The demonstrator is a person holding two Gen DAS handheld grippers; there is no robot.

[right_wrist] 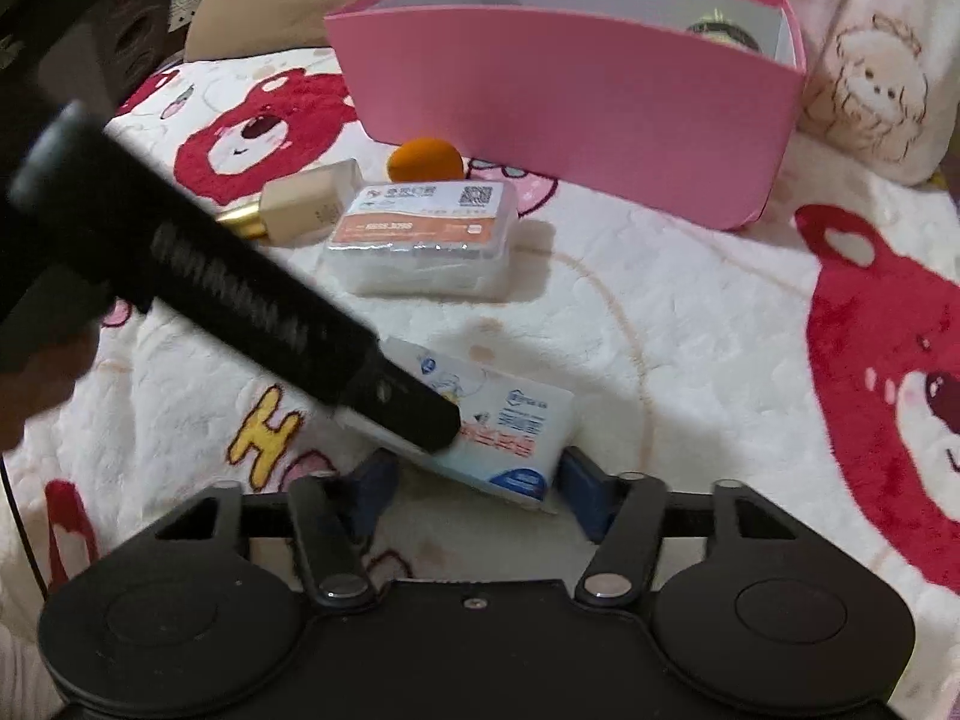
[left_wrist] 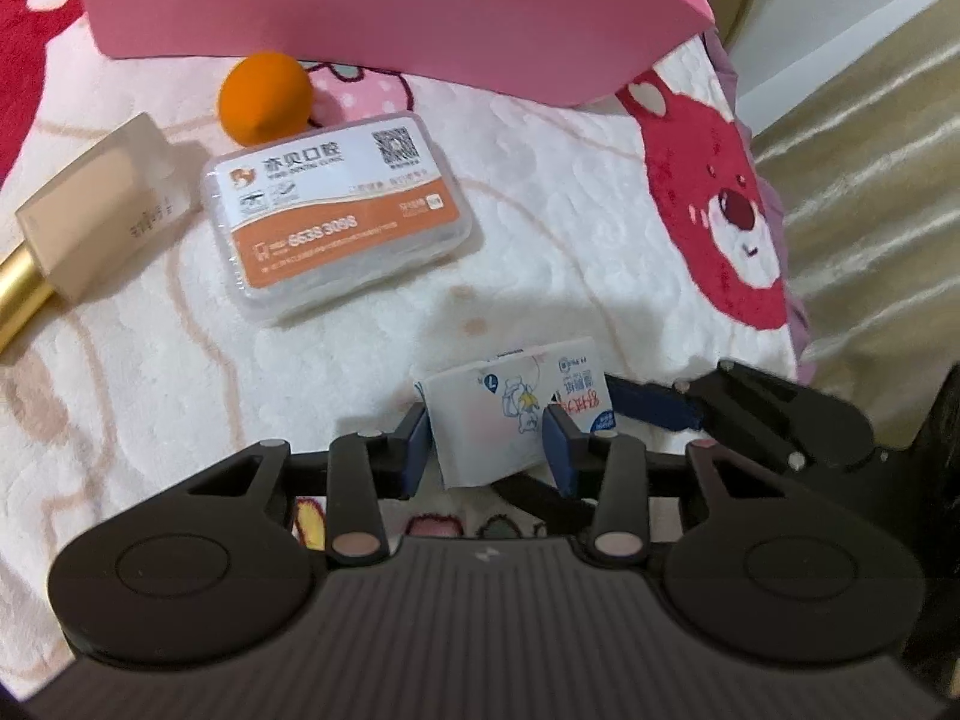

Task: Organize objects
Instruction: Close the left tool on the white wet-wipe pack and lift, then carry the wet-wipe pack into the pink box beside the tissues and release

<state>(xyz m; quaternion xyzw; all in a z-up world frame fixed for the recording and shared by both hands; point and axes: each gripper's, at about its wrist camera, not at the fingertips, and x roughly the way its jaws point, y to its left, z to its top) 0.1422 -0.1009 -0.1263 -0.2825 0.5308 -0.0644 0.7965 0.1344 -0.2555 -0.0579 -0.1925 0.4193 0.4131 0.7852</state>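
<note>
Right now your left gripper (left_wrist: pixel 489 441) has its two blue pads pressed on the sides of the small tissue pack (left_wrist: pixel 516 408), so it is closed on it. The pack sits low over the fluffy bear blanket (left_wrist: pixel 540 210), close to you, well apart from the pink box (right_wrist: pixel 576 114).

Your right gripper (right_wrist: pixel 474 489) is at the same pack. Its blue pads stand wide, one at each end of the pack, and you cannot tell if they are touching it.

The pack looks very light and soft. It will squash if you squeeze hard, and its plastic skin may be a bit slippery. Hold it by the two long flat sides, near the middle, with a gentle pinch. One gripper is likely enough.

Still on the blanket are the orange ball (right_wrist: pixel 425 159), the clear case with the orange label (left_wrist: pixel 336 216) and the tan bottle with a gold cap (left_wrist: pixel 90 222). They likely go in the box too.
</note>
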